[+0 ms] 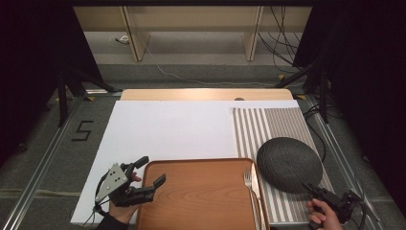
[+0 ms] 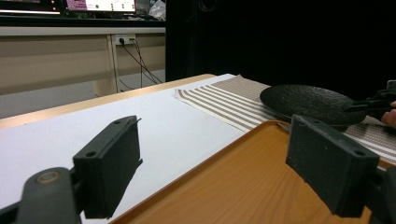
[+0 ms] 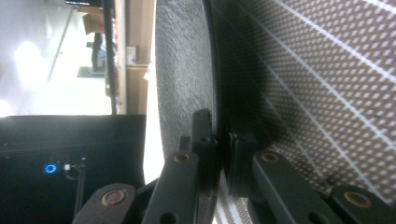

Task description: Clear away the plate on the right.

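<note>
A dark round plate (image 1: 288, 164) lies on the striped placemat (image 1: 268, 124) at the right. My right gripper (image 1: 307, 188) is at the plate's near rim, shut on it; in the right gripper view its jaws (image 3: 219, 133) pinch the edge of the plate (image 3: 182, 70). My left gripper (image 1: 153, 170) hovers open over the left edge of the wooden tray (image 1: 201, 201), with nothing between its fingers (image 2: 215, 135). A fork (image 1: 248, 179) lies along the tray's right side. From the left gripper view, the plate (image 2: 308, 100) sits beyond the tray (image 2: 243, 186).
A white sheet (image 1: 167, 129) covers most of the table, with the placemat over its right part. Behind the table are a light wooden shelf frame and cables on the floor. Dark curtains and stands flank both sides.
</note>
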The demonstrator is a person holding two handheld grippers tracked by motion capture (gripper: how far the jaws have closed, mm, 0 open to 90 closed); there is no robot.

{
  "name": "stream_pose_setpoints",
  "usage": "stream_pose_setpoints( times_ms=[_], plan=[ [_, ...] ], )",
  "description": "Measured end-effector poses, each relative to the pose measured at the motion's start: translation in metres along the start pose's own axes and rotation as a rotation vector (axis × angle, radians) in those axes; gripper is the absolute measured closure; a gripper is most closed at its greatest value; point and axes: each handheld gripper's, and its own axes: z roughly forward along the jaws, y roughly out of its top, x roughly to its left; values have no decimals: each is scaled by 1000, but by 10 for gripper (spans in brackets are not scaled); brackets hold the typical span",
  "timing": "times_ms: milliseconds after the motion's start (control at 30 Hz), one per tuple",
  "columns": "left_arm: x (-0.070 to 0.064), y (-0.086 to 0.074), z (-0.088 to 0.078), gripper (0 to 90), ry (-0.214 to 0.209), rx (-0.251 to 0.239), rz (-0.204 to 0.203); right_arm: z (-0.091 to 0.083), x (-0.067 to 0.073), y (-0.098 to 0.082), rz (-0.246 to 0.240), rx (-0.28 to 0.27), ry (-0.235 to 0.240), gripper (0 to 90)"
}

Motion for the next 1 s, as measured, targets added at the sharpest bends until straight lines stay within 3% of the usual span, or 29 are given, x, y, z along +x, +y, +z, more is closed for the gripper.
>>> stream_pose_setpoints(
  times_ms=[433,600,1000],
  plan=[
    [0,0,0,171,-2,-1,1,0,7,-1,-37,10,77,849],
    [0,0,0,171,-1,-2,0,1,13,-3,-51,27,131,851],
    [0,0,0,170,-1,-3,0,4,23,-16,-78,80,163,849]
  ],
)
